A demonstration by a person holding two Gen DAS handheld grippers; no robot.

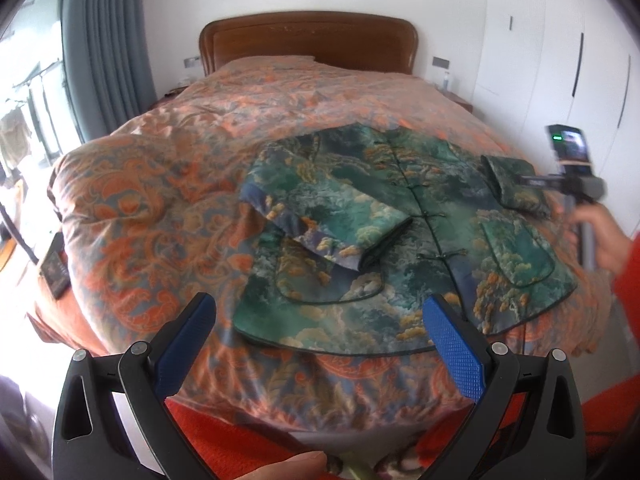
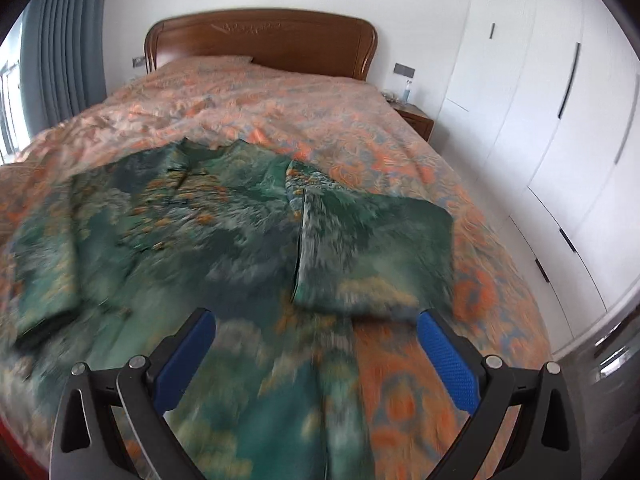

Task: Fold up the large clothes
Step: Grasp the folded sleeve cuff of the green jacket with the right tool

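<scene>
Two grippers are in view, and both stand with their blue pads spread apart, holding nothing. In the left wrist view the left gripper (image 1: pixel 318 330) sits at the bottom centre of the frame, above the near edge of the bed (image 1: pixel 132 208), short of the hem of the jacket (image 1: pixel 404 236). That jacket — green, with a gold and blue landscape print — lies flat, front up, on the orange quilt, right of centre in the frame. Its knot buttons run down the middle. One sleeve (image 1: pixel 320 216) is folded in across the chest, its cuff ending just left of the buttons. The other sleeve (image 1: pixel 516 184) is folded in at the right side of the frame, and the right gripper (image 1: pixel 532 182), seen from the side, is right at its cuff; a hand (image 1: pixel 600 240) in a red cuff grips its handle.

In the right wrist view the right gripper (image 2: pixel 316 332) fills the bottom of the frame, its open fingers just above the cloth. The folded sleeve (image 2: pixel 372 248) lies just above it at centre right, on the jacket (image 2: pixel 180 240), which spreads to the left of the frame. This view is blurred, so fine detail is lost.

A wooden headboard (image 2: pixel 260 40) stands at the top centre, white wardrobe doors (image 2: pixel 560 120) on the right, and a grey curtain (image 2: pixel 60 48) at the upper left.
</scene>
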